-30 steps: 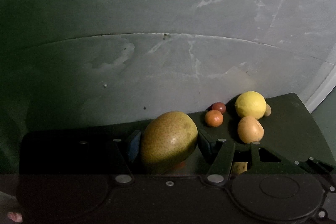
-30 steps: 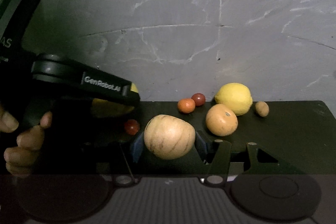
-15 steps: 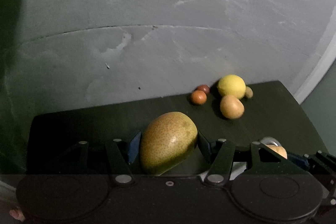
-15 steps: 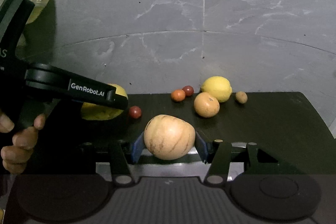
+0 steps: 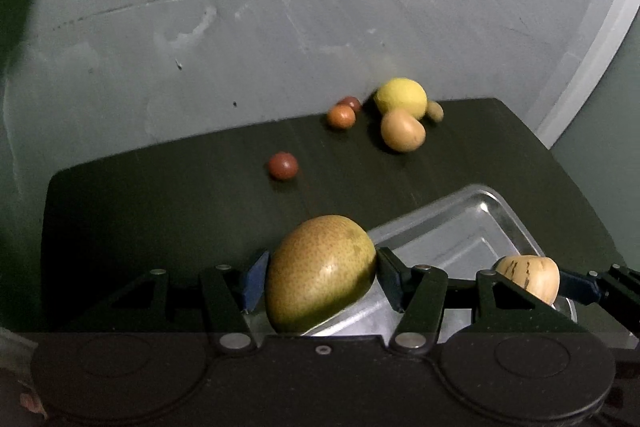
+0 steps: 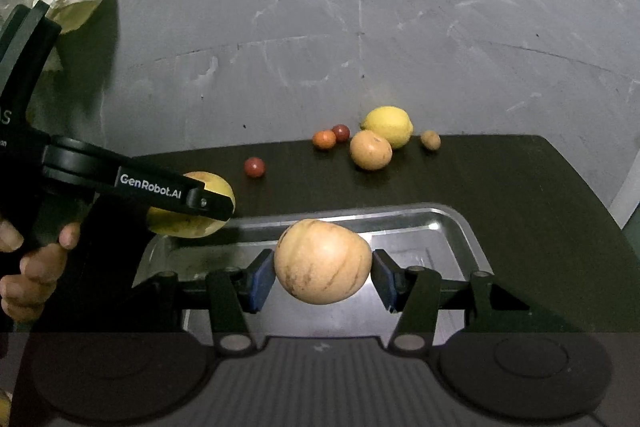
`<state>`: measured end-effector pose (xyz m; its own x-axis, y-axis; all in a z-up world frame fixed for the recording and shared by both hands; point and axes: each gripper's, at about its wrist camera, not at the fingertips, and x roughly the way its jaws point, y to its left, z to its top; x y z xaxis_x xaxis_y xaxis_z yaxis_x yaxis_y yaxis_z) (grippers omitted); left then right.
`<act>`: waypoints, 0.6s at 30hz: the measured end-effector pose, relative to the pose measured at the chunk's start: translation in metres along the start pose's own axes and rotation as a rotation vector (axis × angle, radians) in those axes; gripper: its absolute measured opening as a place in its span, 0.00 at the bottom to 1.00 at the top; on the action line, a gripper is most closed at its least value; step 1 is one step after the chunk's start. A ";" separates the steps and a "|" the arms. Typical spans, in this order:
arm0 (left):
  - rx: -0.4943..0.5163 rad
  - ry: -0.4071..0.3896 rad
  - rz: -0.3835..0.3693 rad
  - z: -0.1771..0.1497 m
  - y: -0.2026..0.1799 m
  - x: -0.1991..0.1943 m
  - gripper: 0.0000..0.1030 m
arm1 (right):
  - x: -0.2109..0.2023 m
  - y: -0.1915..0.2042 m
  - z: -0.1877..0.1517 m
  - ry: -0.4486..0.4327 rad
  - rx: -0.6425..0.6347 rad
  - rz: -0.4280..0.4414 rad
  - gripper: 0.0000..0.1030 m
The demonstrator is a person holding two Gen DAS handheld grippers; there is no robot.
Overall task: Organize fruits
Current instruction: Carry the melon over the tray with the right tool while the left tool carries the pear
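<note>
Now clamped: left gripper (image 5: pixel 320 277) around speckled pear (image 5: pixel 320 273), right gripper (image 6: pixel 322 273) around striped melon (image 6: pixel 323 261), both over metal tray (image 6: pixel 460 227); looked smooth, rounded, bruisable; best pinched across widest middle.

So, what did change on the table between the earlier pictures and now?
Both hand-held grippers pulled back from the far fruit cluster: the left hand-held gripper with its speckled green pear, the right hand-held gripper with its striped tan melon-like fruit. A shiny metal tray now lies beneath them. Nothing was released; the yellow lemon and its neighbours stayed put.
</note>
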<state>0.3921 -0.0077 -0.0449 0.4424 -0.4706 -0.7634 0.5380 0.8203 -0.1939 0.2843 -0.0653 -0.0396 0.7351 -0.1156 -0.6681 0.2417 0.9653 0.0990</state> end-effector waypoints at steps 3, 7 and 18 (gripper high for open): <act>0.008 0.007 -0.009 -0.006 -0.004 -0.001 0.58 | -0.008 0.000 -0.005 0.012 0.001 -0.002 0.55; 0.016 0.015 -0.022 -0.015 -0.007 -0.005 0.58 | -0.016 0.000 -0.010 0.026 0.002 0.000 0.55; 0.056 0.047 -0.060 -0.035 -0.013 -0.012 0.58 | -0.022 0.007 -0.026 0.080 0.002 0.036 0.56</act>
<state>0.3550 -0.0009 -0.0544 0.3752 -0.5013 -0.7797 0.6021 0.7714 -0.2061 0.2536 -0.0498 -0.0432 0.6902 -0.0621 -0.7210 0.2177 0.9680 0.1250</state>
